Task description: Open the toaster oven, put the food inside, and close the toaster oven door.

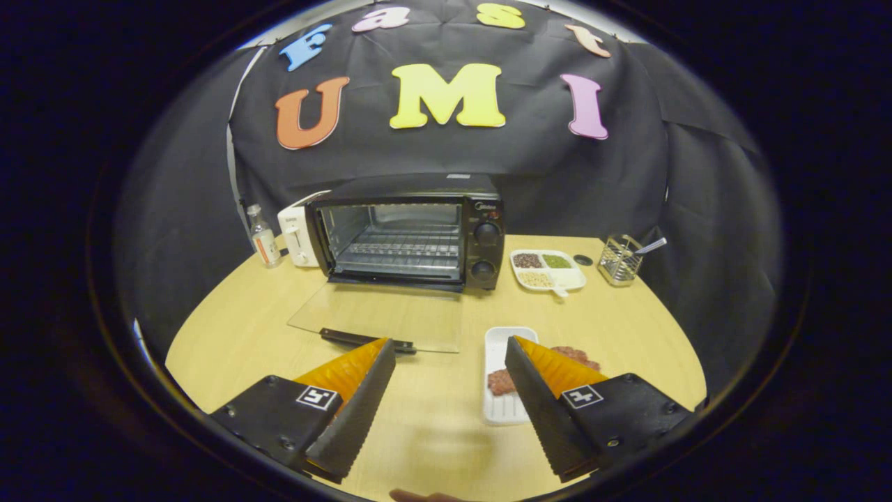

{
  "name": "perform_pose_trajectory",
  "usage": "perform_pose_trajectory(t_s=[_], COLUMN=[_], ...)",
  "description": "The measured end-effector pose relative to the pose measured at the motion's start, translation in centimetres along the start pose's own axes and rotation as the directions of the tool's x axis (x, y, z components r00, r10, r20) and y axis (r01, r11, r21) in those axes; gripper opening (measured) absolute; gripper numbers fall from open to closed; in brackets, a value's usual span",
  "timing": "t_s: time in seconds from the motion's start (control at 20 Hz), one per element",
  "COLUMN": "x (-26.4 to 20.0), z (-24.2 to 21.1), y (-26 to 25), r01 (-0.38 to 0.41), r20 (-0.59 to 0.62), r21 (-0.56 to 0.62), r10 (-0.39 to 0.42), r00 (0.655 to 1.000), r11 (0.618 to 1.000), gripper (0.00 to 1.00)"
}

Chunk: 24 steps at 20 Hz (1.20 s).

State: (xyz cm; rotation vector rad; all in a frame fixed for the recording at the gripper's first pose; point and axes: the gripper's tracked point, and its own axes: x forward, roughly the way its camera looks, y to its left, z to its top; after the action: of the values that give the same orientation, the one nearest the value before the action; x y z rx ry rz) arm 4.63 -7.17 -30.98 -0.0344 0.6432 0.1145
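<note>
We hold the tool (449, 355) with its fingers spread wide and nothing between them, low over the round pale wooden counter (230, 335). At the far side stands the black toaster oven (411, 233), its glass door (380, 317) already folded flat onto the counter, its dark handle (366, 339) just beyond our left finger, the wire rack (401, 251) bare inside. The food, a brownish patty (503, 381), lies in a narrow white rectangular tray (505, 341) to the right of the door, partly hidden behind our right finger. So we judge the opening done and the pickup next. The risks we see: the tray is shallow and light, so a grip on one rim could tip it and slide the patty off; swinging left toward the oven, we could knock the door's handle or scrape the glass; and a low approach could catch the tray on the rack's front edge.
</note>
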Motion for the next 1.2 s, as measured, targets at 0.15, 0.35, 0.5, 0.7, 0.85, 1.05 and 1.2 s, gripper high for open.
perform_pose_trajectory(t_s=[0.15, 0.35, 0.5, 0.7, 0.85, 1.05, 1.2], x=[-1.7, -2.0, -0.6, 1.7, 3.4, 4.5, 4.3], z=[1.6, 1.9, 0.4, -2.9, -4.2, -5.7, -6.0], y=[-3.4, -8.0, -10.0, -11.4, -11.9, -12.3, -11.5], r01=[-0.02, -0.059, -0.118, -0.176, -0.198, -0.206, -0.251], r20=[0.002, -0.087, -0.178, -0.301, -0.338, -0.378, -0.381], r21=[-0.004, 0.023, 0.037, 0.08, 0.142, 0.227, 0.287], r10=[0.02, 0.061, 0.123, 0.192, 0.235, 0.282, 0.351], r00=[1.0, 0.994, 0.976, 0.934, 0.911, 0.882, 0.855], r11=[1.0, 0.998, 0.992, 0.981, 0.97, 0.952, 0.924], gripper=[1.0, 1.0, 0.98, 0.92, 0.78, 0.56, 0.38])
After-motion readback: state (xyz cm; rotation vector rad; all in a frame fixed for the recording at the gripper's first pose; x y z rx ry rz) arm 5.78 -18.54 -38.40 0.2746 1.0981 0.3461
